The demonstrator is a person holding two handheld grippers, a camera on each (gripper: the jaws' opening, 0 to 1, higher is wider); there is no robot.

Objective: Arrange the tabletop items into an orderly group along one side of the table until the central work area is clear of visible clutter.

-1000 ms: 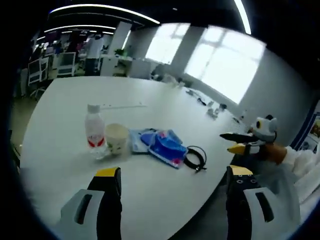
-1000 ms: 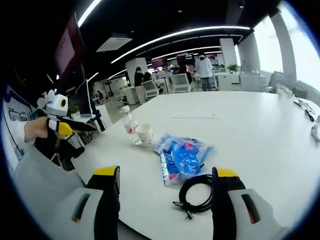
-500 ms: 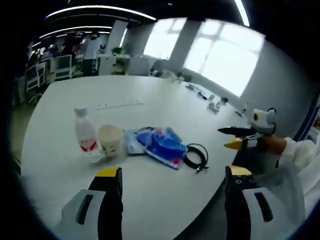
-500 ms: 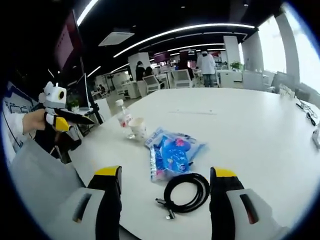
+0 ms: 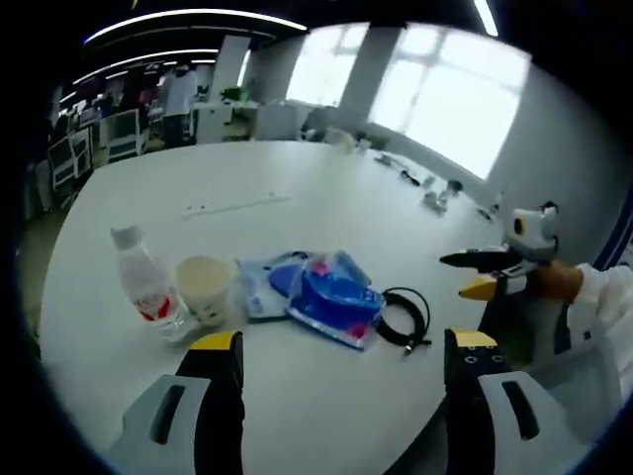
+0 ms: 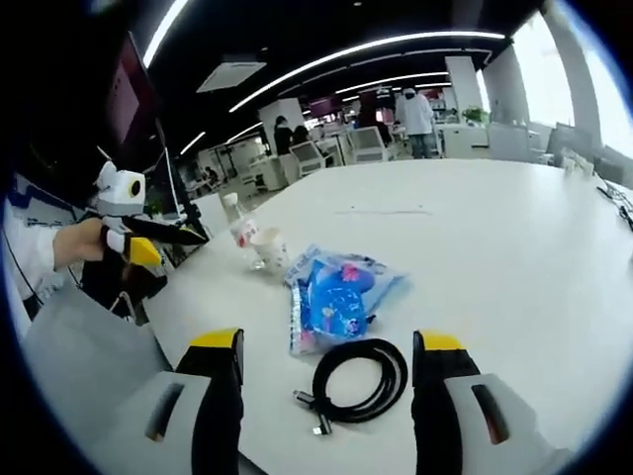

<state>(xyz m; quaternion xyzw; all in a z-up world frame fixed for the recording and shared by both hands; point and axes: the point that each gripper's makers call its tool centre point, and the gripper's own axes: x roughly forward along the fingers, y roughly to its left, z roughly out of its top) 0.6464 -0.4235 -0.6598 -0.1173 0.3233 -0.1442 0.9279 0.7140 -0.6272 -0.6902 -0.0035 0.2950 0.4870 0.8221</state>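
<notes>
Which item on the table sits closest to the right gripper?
The coiled black cable, lying just ahead of the right gripper; the blue packet, cup and bottle lie farther off.

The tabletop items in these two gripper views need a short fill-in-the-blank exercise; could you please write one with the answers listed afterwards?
1. The paper cup stands right beside the water ____.
2. The coiled cable is ____ in colour.
3. The blue packet lies between the cable and the ____.
4. The right gripper has its jaws ____, with nothing between them.

Missing words: bottle; black; cup; open
</notes>
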